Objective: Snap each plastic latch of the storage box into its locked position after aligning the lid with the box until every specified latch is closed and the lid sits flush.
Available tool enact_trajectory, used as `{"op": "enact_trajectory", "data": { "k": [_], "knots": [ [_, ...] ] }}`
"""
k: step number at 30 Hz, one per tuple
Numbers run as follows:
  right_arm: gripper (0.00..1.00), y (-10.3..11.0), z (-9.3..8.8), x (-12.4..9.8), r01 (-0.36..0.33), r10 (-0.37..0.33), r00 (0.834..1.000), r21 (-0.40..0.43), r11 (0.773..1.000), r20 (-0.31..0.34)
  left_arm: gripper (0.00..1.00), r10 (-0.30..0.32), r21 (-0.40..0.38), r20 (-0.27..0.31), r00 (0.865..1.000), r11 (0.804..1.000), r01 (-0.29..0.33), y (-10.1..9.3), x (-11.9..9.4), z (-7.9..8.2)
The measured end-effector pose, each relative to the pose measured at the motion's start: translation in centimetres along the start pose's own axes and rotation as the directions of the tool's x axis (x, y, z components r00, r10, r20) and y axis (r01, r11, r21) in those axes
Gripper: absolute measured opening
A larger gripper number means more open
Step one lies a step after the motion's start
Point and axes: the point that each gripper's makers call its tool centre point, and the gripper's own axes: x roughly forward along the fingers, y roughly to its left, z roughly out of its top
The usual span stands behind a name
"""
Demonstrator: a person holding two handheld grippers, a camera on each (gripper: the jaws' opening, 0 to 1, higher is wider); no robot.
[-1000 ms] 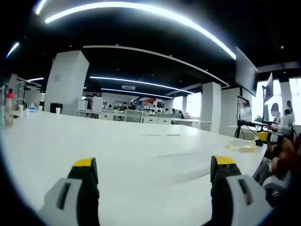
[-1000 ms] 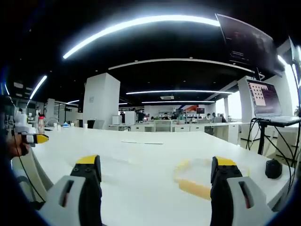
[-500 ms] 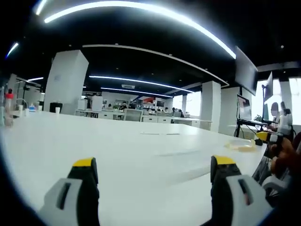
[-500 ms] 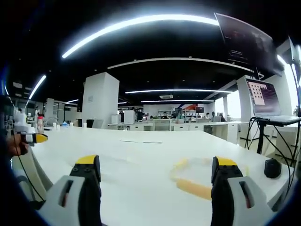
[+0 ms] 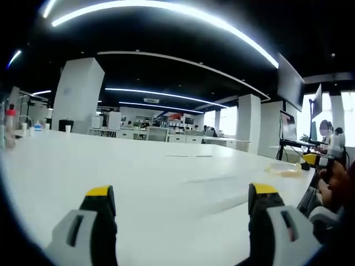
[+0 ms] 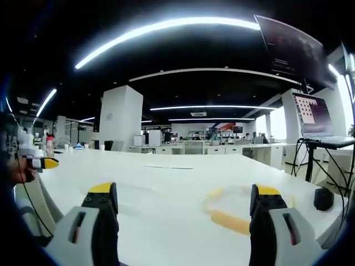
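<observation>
Not started, by the look of it: left hand-held gripper (image 5: 180, 202) and right hand-held gripper (image 6: 181, 200) both spread wide and empty, low over the white bench (image 5: 138, 172). Clear storage box (image 6: 236, 208) with yellowish latches lying on the bench just ahead of the right hand-held gripper, toward its right jaw, untouched. Lid fit and latch state too blurred to tell; all latching apparently left to do.

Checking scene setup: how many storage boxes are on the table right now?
1. A clear box with yellow trim lies on the white table just ahead of the right claw; it also appears far right in the left gripper view. Others could sit outside the views.
</observation>
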Motion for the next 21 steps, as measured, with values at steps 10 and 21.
{"op": "enact_trajectory", "data": {
  "k": [10, 21],
  "knots": [
    [1.00, 0.03, 0.19, -0.06, -0.014, 0.014, 1.000, 0.012, 1.000, 0.017, 1.00, -0.004, -0.007, -0.012, 1.000, 1.000, 0.004, -0.06, 0.02, -0.34],
    [1.00, -0.40, -0.37, 0.22, -0.011, 0.011, 1.000, 0.007, 1.000, 0.000, 1.00, 0.011, 0.000, -0.012, 1.000, 1.000, -0.011, 0.32, -0.07, -0.21]
  ]
}}
